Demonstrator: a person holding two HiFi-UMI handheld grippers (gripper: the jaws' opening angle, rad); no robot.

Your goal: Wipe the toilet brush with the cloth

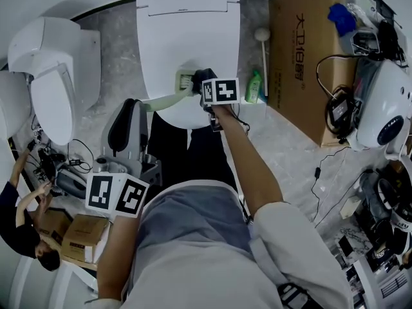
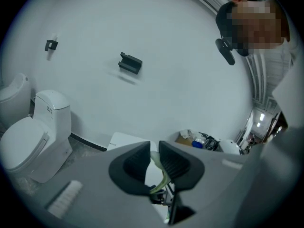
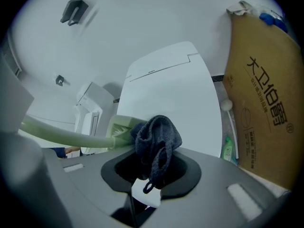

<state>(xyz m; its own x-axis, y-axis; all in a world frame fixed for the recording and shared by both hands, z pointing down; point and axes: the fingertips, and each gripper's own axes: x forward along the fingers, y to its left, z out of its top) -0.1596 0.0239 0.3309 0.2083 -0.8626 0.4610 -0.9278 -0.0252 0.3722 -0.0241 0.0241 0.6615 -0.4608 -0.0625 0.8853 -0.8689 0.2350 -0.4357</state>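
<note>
Grey flooring spreads under a white toilet (image 1: 187, 24) with its lid down at twelve o'clock in the head view. A second toilet (image 1: 55, 76) stands at ten o'clock and a large cardboard box (image 1: 302, 56) leans at two o'clock. The toilet brush (image 1: 168, 95) is held in the air over the closed lid, and its pale green handle slants from the eight o'clock side up to the bristle head near centre. The left gripper (image 2: 154, 150) has its jaws drawn narrow on that handle, which shows as a pale strip between the pads. The right gripper (image 3: 152, 167) is clamped on the cloth (image 3: 156, 139), a dark knitted wad that bulges from the jaws with a loop hanging down. In the right gripper view the cloth sits against the brush head at nine o'clock of it; actual contact looks likely but cannot be confirmed. The brush looks like light, rigid plastic with a smooth, probably slippery shaft, so I judge the far end of the handle the right place to hold it. A firm pinch there should stop it twisting when the cloth pushes. The head end will lever against that hold. The cloth is soft and floppy, so a bunched grip gives a padded face for rubbing. The bristles may snag its knit.
</note>
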